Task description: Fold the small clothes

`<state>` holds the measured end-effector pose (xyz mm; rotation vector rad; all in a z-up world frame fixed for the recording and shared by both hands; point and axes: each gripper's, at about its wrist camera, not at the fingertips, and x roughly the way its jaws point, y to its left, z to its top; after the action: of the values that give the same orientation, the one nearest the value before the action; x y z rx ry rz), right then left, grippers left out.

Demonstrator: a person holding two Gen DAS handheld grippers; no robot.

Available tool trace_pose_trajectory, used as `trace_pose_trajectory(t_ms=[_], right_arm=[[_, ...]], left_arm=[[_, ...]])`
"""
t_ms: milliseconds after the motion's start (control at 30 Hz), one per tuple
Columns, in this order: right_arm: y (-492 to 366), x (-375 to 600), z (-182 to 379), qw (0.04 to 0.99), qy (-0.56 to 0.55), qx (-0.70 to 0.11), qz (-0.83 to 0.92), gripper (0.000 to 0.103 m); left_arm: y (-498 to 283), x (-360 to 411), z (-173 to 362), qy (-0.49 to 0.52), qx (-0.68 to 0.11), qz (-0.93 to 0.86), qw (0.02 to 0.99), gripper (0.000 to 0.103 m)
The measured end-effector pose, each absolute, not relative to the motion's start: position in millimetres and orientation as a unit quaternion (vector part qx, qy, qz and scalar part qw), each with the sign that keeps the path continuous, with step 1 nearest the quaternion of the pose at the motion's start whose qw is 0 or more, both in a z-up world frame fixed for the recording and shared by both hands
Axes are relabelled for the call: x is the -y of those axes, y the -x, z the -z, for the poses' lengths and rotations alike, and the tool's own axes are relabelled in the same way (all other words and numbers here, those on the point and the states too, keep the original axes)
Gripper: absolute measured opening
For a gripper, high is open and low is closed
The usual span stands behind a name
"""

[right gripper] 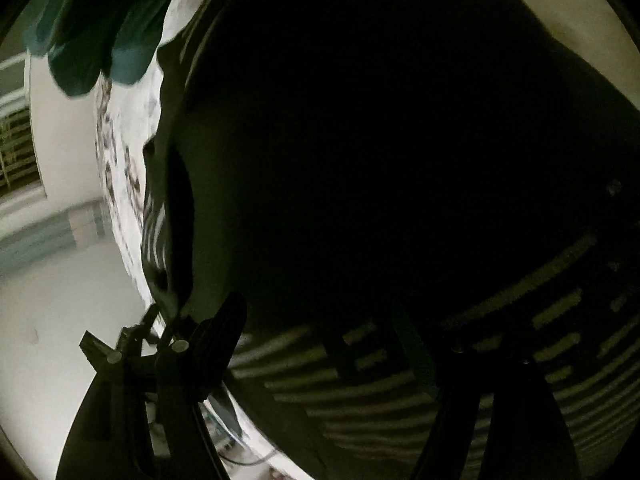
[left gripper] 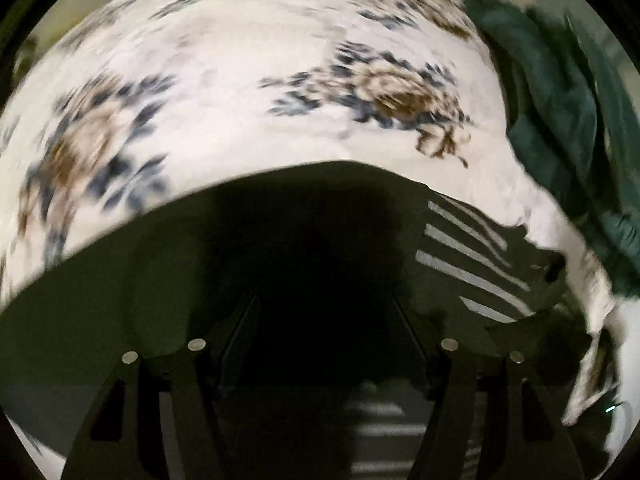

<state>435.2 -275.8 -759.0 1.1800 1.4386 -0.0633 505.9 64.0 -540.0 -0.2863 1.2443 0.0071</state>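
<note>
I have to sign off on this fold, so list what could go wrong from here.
1. The dark striped garment drapes over both lenses, so whether either tool grips it cannot be seen; a corner could slip unnoticed.
2. The green garment lies crumpled close beside it on the floral sheet and might get dragged into the fold.
3. The left view is motion-blurred, suggesting fast movement that may skew the crease.

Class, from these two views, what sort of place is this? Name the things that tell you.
Probably a bedroom at home, though blur leaves doubt. A flowered sheet spreads like bedding, a dark striped garment lies on it at the left gripper, and a green garment is heaped beside it.
</note>
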Motion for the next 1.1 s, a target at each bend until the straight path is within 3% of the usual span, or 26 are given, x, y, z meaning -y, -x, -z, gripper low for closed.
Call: trace_pose_trajectory(t_ms=[33, 67, 167, 400, 633, 667, 733, 800, 867, 900, 1000, 1100], right_arm=[[-438, 275, 759, 0.602, -0.514, -0.61, 0.034, 0.076], [-440, 275, 759, 0.606, -0.518, -0.602, 0.041, 0.07], [-449, 269, 755, 0.625, -0.497, -0.598, 0.064, 0.005], [-441, 267, 720, 0.666, -0.448, -0.592, 0.067, 0.005], [-431, 262, 715, 0.672, -0.381, -0.633, 0.059, 0.005], [-433, 261, 721, 0.663, -0.375, -0.645, 0.057, 0.005], [-435, 261, 731, 0.645, -0.382, -0.66, 0.057, 0.015], [-436, 262, 731, 0.639, -0.376, -0.668, 0.06, 0.047], [-435, 259, 722, 0.65, -0.36, -0.666, 0.06, 0.069], [-433, 257, 716, 0.658, -0.343, -0.667, 0.063, 0.074], [-427, 241, 699, 0.682, -0.269, -0.676, 0.074, 0.074], [-423, 217, 693, 0.691, -0.23, -0.682, 0.071, 0.082]], left_arm=[[-511, -58, 542, 0.114, -0.58, 0.005, 0.807, 0.023], [-517, -51, 546, 0.084, -0.585, 0.006, 0.806, 0.007], [-518, -45, 541, 0.06, -0.574, 0.006, 0.816, 0.005], [-491, -88, 484, 0.175, -0.501, -0.029, 0.847, 0.005], [-477, -112, 529, 0.238, -0.55, -0.035, 0.8, 0.009], [-474, -116, 534, 0.245, -0.556, -0.033, 0.793, 0.009], [-464, -124, 537, 0.262, -0.56, -0.028, 0.786, 0.011], [-450, -137, 533, 0.283, -0.553, -0.029, 0.783, 0.013], [-431, -154, 523, 0.305, -0.539, -0.037, 0.784, 0.019], [-419, -164, 518, 0.318, -0.532, -0.042, 0.784, 0.03], [-374, -199, 506, 0.37, -0.504, -0.06, 0.778, 0.061], [-322, -237, 502, 0.418, -0.483, -0.096, 0.764, 0.066]])
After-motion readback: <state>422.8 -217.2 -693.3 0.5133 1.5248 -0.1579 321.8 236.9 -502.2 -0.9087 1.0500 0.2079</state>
